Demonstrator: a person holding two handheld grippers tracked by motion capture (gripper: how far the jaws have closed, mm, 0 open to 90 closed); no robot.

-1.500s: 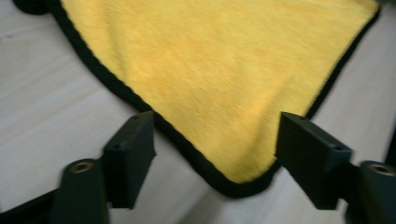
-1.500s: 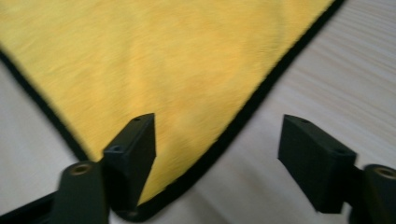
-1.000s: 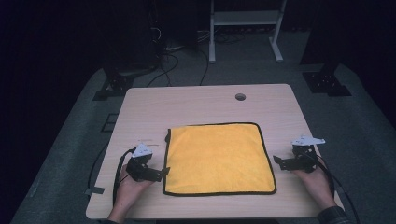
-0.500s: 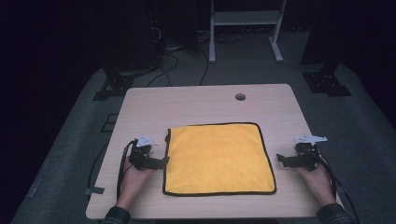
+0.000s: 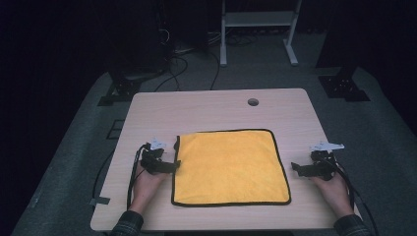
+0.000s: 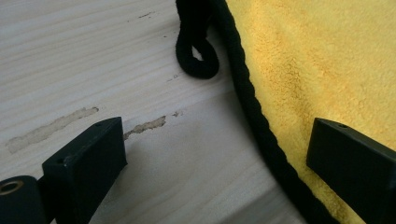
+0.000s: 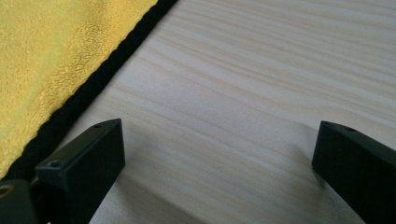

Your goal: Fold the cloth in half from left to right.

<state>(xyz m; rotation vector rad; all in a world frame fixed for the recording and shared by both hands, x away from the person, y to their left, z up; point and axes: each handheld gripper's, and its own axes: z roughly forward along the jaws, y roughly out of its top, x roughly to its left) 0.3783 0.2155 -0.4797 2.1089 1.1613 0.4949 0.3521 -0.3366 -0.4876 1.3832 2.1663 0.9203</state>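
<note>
High view shows a yellow cloth [image 5: 229, 167] flat on the counter [image 5: 216, 110]. Left gripper [image 5: 174, 165] straddles its edge, jaws apart; right gripper [image 5: 294, 167] is beside it, also spread

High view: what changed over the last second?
The left hand-held gripper moved up the cloth's left edge and in toward it; its jaws are open, one over the yellow cloth, one over the table. The right hand-held gripper slid slightly toward the near edge, open, short of the cloth. Nothing gripped. The cloth lies flat where it was.
</note>
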